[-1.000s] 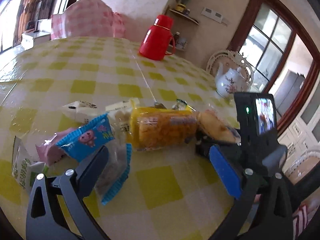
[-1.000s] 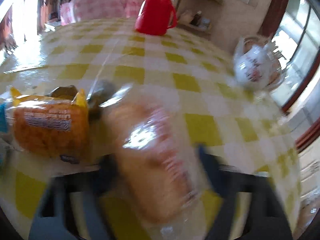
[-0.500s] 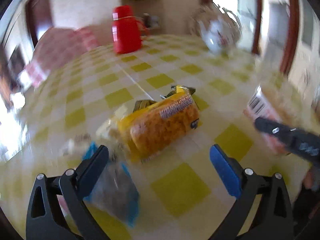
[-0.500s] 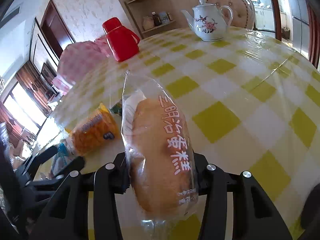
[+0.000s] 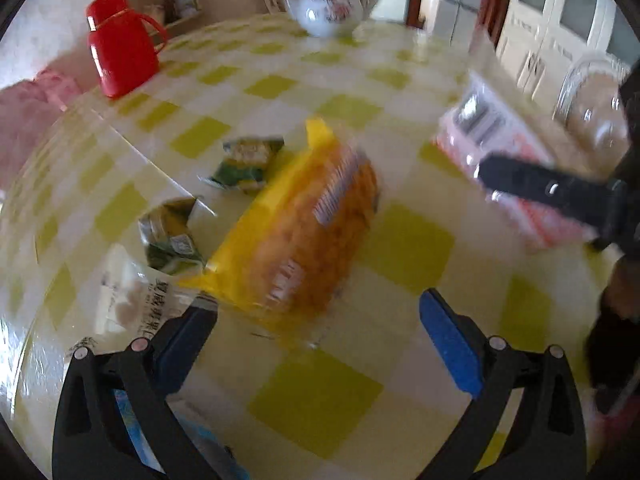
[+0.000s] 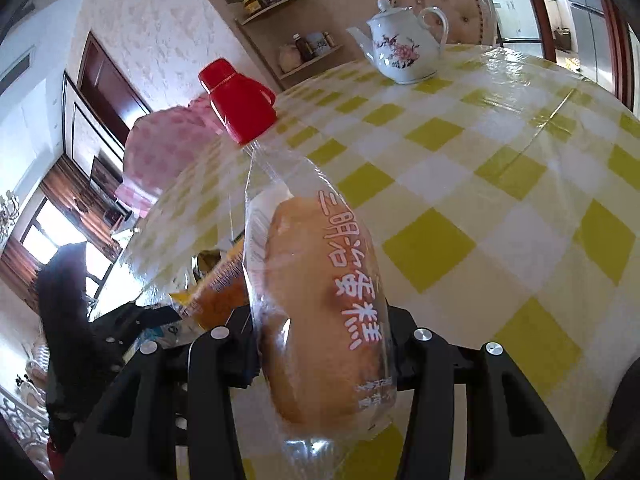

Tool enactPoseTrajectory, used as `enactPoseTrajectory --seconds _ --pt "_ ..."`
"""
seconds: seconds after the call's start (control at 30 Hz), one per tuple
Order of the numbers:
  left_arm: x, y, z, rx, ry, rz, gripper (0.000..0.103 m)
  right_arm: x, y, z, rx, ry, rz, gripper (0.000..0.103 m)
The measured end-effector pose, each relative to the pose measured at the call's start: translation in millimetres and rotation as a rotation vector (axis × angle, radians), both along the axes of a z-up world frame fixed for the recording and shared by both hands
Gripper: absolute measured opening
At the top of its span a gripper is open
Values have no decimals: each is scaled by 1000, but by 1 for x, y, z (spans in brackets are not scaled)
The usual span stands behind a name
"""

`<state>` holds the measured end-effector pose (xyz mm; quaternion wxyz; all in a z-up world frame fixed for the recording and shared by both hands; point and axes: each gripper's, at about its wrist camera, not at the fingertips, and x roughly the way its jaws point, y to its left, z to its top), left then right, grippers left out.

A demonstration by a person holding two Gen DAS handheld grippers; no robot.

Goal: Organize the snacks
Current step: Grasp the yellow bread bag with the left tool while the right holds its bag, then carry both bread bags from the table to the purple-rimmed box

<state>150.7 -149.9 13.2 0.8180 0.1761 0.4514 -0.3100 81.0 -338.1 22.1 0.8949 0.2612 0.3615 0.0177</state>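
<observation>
while the right tool (image 6: 320, 344) clamps the cake bag (image 6: 320, 300), checked table (image 6: 480, 184) lies bare beyond.

A yellow-checked table (image 5: 320, 404) carries an orange snack pack (image 5: 308, 232), two green packets (image 5: 246, 160), a red jug (image 5: 120, 44) and a white teapot (image 5: 328, 6).

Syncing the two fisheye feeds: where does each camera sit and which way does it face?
Left wrist: on the left gripper, tilted down at the yellow-checked table and the orange snack pack; its open blue-padded fingers show.
Right wrist: on the right gripper, looking across the table; its black fingers clamp a clear-wrapped sandwich cake.
Shared: red plastic jug, white floral teapot, orange pack, and each other's gripper.
</observation>
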Motion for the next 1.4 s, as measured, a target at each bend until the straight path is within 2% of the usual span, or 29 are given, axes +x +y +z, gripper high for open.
enactPoseTrajectory --seconds 0.1,0.13,0.23,0.33,0.4,0.43,0.53,0.7,0.83,0.9,0.97,1.0,1.03,1.1,1.23,1.4 --pt "9 1 13 -55 -25 50 101 -2 -1 2 -3 -11 -12 46" --pt "11 -4 13 -49 -28 50 101 -2 -1 2 -7 -7 -14 46" --pt "17 -31 2 37 -73 15 101 -1 -2 -2 -11 5 -23 46" --pt "26 -52 -19 111 -53 -20 101 0 -6 -3 -13 13 -40 46" --pt "30 -56 -29 130 -48 -35 102 0 -6 -3 -8 12 -41 46" --pt "32 -54 -27 108 -53 -34 102 -1 -6 -2 -5 10 -39 46" --pt "37 -54 -26 110 -62 -25 102 -3 -8 1 -4 -6 -54 46" --pt "36 -58 -7 71 -110 -56 102 -7 -14 3 18 -15 -78 46" --pt "39 -82 -20 101 -82 -101 102 -7 -12 3 8 -14 -74 46" --pt "38 -92 -33 110 -37 -132 102 -6 -13 2 9 -8 -80 46" --pt "39 -87 -33 64 -6 -126 95 -7 -13 2 6 -8 -79 46" --pt "39 -84 -33 38 13 -124 83 -7 -12 3 1 -11 -78 46" --pt "39 -80 -32 21 14 -112 66 -7 -11 4 -7 -15 -78 46" --pt "38 -73 -29 -3 4 -75 51 -6 -10 2 -20 -20 -84 46" --pt "32 -56 -26 -60 7 57 49 -2 -15 -8 -1 -2 -107 46" --pt "6 -25 -14 -100 -47 257 49 -3 -18 -12 13 -19 -123 46"
